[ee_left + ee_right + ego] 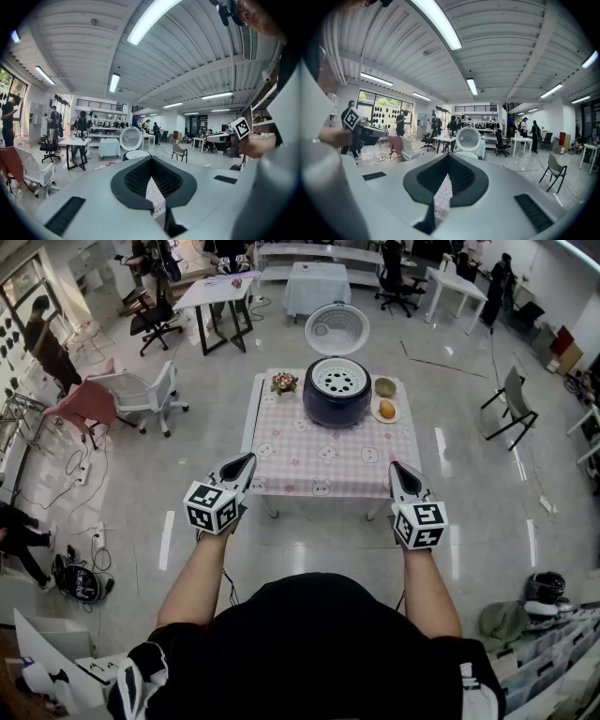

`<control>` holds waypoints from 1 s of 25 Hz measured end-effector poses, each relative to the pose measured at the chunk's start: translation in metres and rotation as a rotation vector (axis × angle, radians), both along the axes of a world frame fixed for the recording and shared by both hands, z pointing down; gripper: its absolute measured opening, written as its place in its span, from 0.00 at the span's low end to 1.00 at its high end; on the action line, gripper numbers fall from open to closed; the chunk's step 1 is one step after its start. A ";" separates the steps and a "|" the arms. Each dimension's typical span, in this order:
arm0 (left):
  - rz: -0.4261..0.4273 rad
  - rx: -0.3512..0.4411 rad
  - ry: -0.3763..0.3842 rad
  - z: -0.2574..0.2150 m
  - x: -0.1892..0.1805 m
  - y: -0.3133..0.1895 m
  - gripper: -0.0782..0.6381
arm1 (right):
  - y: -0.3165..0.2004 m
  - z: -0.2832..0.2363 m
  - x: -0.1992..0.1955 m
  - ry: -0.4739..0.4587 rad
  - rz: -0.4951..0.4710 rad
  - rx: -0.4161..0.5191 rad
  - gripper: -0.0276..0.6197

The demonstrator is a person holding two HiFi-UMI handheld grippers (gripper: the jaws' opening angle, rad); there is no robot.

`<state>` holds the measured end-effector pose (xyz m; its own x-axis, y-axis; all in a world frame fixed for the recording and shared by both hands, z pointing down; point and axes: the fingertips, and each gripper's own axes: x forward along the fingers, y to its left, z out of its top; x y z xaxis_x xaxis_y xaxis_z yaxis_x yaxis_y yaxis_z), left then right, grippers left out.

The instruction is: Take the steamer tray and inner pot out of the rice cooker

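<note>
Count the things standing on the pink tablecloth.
4: rice cooker centre-back, flower pot at its left, small bowl and plate at its right. Anything behind the cooker is hidden.

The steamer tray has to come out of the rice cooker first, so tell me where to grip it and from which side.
Grip the steamer tray by its rim, near or side edge, coming from above. It lies flat in the open top of the rice cooker, and the raised lid behind likely blocks the far edge. Any handle is too small to see.
</note>
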<state>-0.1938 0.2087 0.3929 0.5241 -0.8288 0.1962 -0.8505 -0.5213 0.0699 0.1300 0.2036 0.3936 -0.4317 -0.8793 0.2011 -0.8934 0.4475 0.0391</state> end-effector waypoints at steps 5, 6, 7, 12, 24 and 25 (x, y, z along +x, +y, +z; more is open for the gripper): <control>-0.031 -0.006 0.022 -0.002 -0.024 -0.003 0.14 | -0.001 -0.006 -0.011 -0.011 0.009 0.005 0.05; -0.029 -0.006 0.024 -0.004 -0.027 -0.002 0.14 | 0.001 -0.009 -0.011 -0.016 0.016 0.007 0.05; -0.025 -0.005 0.026 -0.006 -0.028 -0.001 0.14 | 0.004 -0.012 -0.010 -0.023 0.025 0.012 0.05; -0.002 0.013 0.034 -0.011 -0.029 0.001 0.14 | 0.010 -0.021 -0.014 -0.043 0.040 0.034 0.06; -0.007 0.013 0.036 -0.009 -0.039 0.001 0.49 | 0.018 -0.017 -0.024 0.003 0.024 0.022 0.46; -0.006 0.013 0.036 -0.008 -0.039 0.001 0.49 | 0.018 -0.016 -0.025 0.003 0.021 0.023 0.47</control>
<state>-0.2323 0.2095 0.3852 0.5256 -0.8343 0.1665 -0.8507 -0.5172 0.0939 0.1054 0.2214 0.3778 -0.4123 -0.8927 0.1822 -0.9026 0.4273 0.0513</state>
